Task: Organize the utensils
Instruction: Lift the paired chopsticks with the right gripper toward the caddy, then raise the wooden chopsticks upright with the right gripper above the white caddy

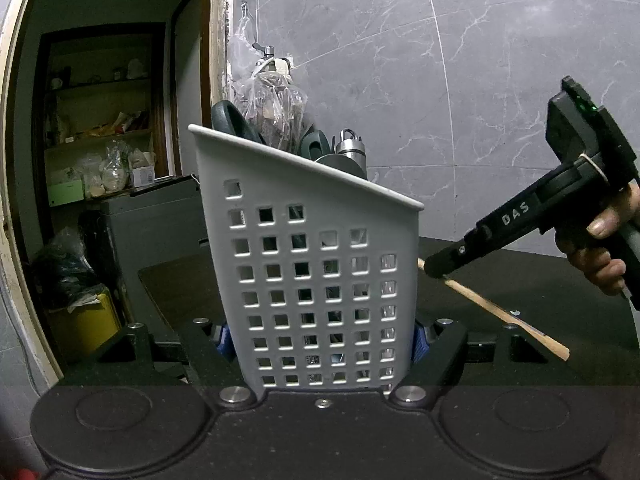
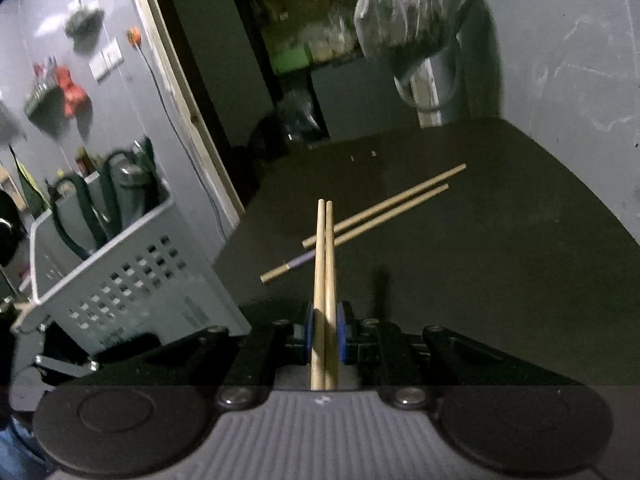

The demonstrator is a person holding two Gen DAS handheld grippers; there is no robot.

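- Gripping the white perforated caddy [image 1: 320, 280] from both sides, the left hand-held gripper [image 1: 320, 342] has its blue pads pressed to the caddy's lower walls; my guess is that this steadies the tall, light holder on the dark worktop [image 1: 520, 288] so it will not tip or slide while utensils go in.
- Inside the caddy, beyond the left hand-held gripper's fingers, stand dark-handled utensils and a steel item with a ring on top; its slanted rim puts the low side toward the right hand-held gripper.
- The right hand-held gripper [image 2: 325, 330] is clenched on a pair of wooden chopsticks [image 2: 324, 264], pads squeezing both sticks side by side, tips pointing forward along the fingers.
- Holding the pair lengthwise like this probably suits dropping them end-first into the caddy, which sits off to that hand-held gripper's left [image 2: 120, 280].
- A second pair of chopsticks [image 2: 384, 210] lies on the worktop just ahead of the held tips, one stick with a purplish band; likely the next pick.
- Readable writing: white letters "DAS" on the right hand-held gripper's body [image 1: 516, 214]. Small print low on the caddy wall is too blurred to read.
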